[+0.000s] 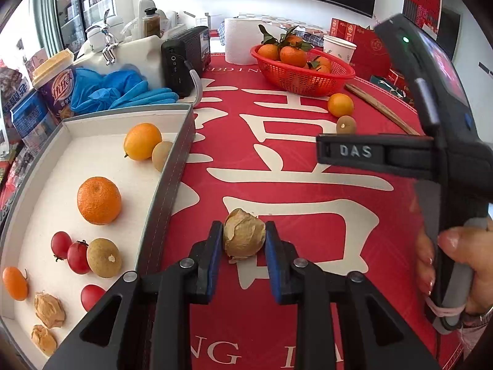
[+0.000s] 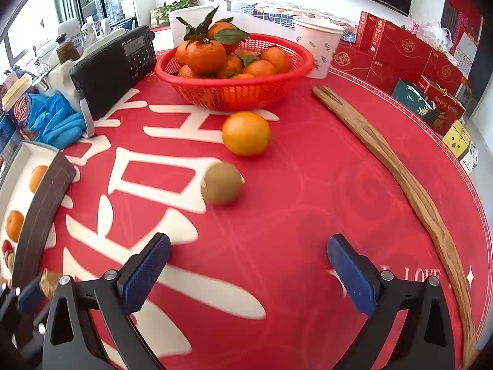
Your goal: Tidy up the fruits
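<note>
1. My left gripper (image 1: 243,240) has its blue pads (image 1: 212,259) pressed against both sides of a papery husked berry (image 1: 243,237), so I count it as clamped on that fruit, which sits over the red tablecloth (image 1: 308,185) just right of the tray wall

2. The grip looks light to me, and sensibly so: the husk is thin and would crumple under a hard squeeze

3. The grey-walled tray (image 1: 172,166) lies just left of the held berry, and its contents explain where I am heading: two more husked berries (image 1: 49,305) sit near its front, with cherry tomatoes (image 1: 77,256), a brown longan (image 1: 103,257), a mandarin (image 1: 98,200) and a small orange (image 1: 142,141) further in (like seems to be grouped with like)

4. My right gripper (image 2: 249,274) hangs with its jaws wide apart and nothing between them, aimed downward over the cloth

5. Ahead of it lie a brown round fruit (image 2: 222,183) and a yellow-orange citrus (image 2: 246,133), close to each other and in front of the red basket (image 2: 234,89) of leafy mandarins; I judge these two are the strays left to collect

6. I would carry the berry over the tray wall to its fellows, minding the wall's edge, then send the right gripper to the brown fruit
</note>
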